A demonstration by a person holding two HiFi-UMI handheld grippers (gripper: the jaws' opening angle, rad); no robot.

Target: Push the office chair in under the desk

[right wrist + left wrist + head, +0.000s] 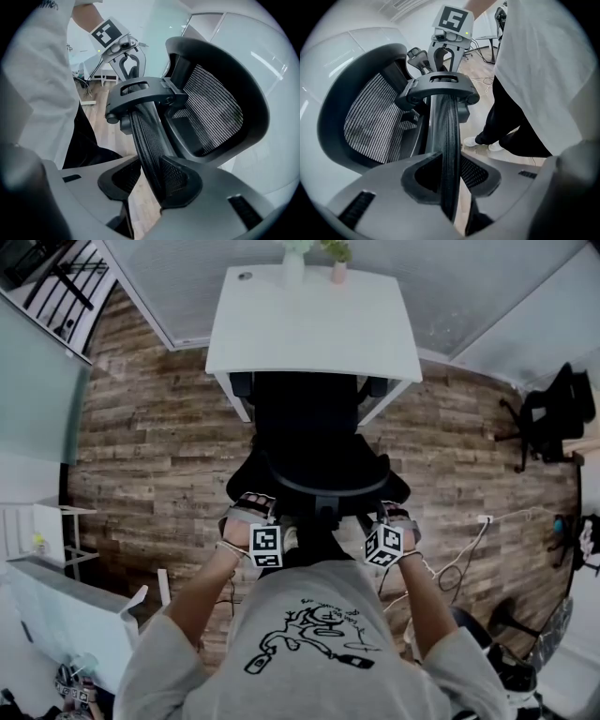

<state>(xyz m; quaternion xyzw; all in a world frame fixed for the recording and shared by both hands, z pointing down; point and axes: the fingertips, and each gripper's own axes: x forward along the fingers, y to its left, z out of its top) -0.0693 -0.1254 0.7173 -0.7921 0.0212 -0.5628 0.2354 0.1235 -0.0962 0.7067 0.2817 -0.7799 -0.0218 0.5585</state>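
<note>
Head view: we pinch the office chair (314, 442) by its backrest rim (446, 140) with left gripper (249, 512) and right gripper (396, 515) — its far end sits under the desk (314, 329).

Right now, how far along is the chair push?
Done: office chair faces the desk, front of the seat under its edge. In hand: left tongs and right tongs both clamp the backrest rim. Left: much of the seat sits outside the desk, so more pushing in.

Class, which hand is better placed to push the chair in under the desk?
Neither alone: left claw and right claw each clamp the chair backrest rim, evenly either side, squarely facing the desk.
</note>
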